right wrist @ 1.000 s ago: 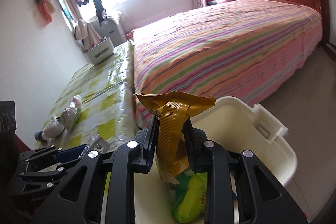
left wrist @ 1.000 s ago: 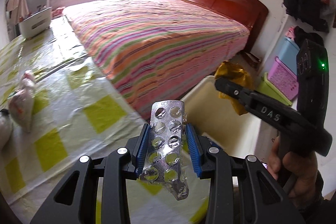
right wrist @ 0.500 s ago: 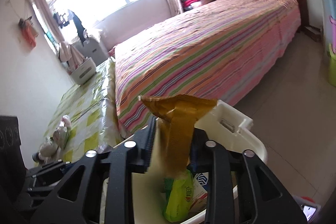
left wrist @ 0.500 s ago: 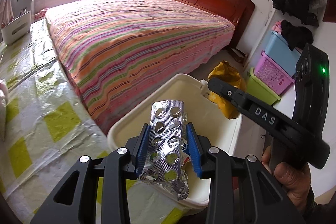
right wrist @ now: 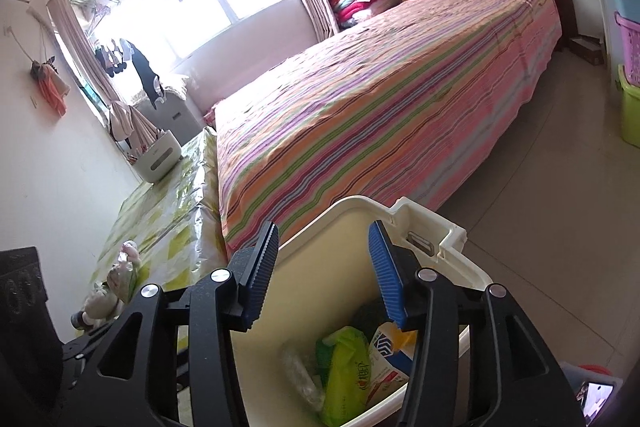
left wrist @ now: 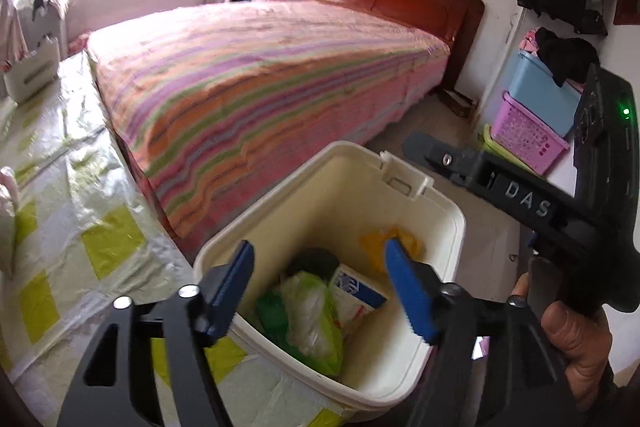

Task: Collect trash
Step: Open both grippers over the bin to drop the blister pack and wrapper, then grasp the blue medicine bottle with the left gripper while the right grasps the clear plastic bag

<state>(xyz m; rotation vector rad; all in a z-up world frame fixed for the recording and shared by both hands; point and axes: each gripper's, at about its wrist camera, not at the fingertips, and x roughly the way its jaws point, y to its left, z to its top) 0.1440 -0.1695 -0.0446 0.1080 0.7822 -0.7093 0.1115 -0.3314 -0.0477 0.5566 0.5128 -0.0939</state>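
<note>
A white plastic bin [left wrist: 456, 227] stands beside the table, directly under both grippers. It holds a green packet [left wrist: 312, 323], a blue-and-white box [left wrist: 356, 291] and a yellow wrapper [left wrist: 394, 243]. My left gripper [left wrist: 320, 271] hangs over the bin with its jaws opening wide and nothing between its blue pads [left wrist: 240, 275]. My right gripper [right wrist: 324, 263] is also above the bin [right wrist: 400, 211]; its jaws are opening and empty, with the green packet [right wrist: 344, 371] and the box [right wrist: 392, 351] below. In the left wrist view the right gripper's body [left wrist: 500, 195] is held by a hand [left wrist: 572, 339].
A bed with a striped cover [left wrist: 260, 87] fills the middle of the room. The table's yellow-checked plastic cover [left wrist: 80, 227] lies on the left, with a white basket [right wrist: 158, 157] at its far end and a small bag [right wrist: 120, 275] on it. Coloured storage boxes [left wrist: 528, 131] stack by the right wall.
The left gripper has let go of the silver blister pack and the right has let go of the brown-yellow wrapper. Both sets of jaws have opened over the bin.
</note>
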